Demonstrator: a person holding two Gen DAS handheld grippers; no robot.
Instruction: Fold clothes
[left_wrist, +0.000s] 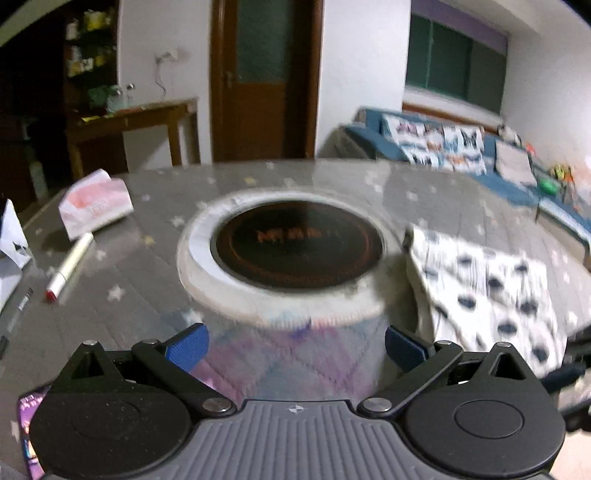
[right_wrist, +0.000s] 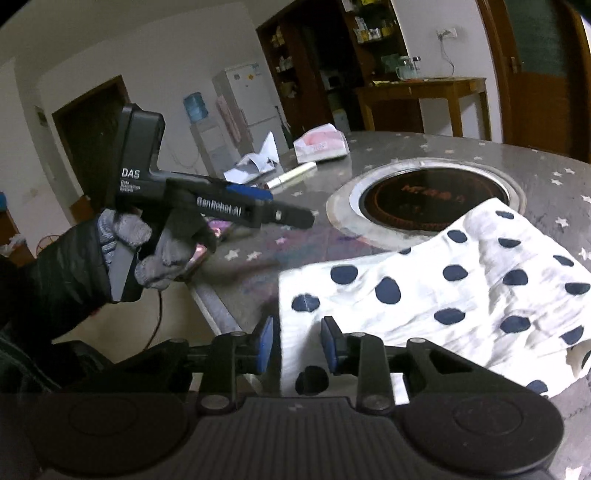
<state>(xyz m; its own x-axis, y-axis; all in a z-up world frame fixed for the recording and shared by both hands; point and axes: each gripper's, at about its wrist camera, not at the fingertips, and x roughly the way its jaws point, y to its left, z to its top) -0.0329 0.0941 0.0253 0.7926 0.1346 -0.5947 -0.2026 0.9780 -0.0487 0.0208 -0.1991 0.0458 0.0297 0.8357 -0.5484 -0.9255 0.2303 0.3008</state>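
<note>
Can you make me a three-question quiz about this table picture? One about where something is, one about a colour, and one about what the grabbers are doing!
1. Where does the spotted cloth lie?
A. on the sofa
B. on the table, beside the round cooktop
C. on the floor

2. What colour are the cloth's spots?
A. dark blue
B. red
C. yellow

3. How does the left gripper stand?
A. shut on the cloth
B. shut on the white pen
C. open, holding nothing

Answers:
1 B: the cloth rests on the table, its edge lapping the cooktop rim.
2 A: dark blue spots on white.
3 C: its blue pads are wide apart over bare table; only the right gripper has cloth between its pads.
</note>
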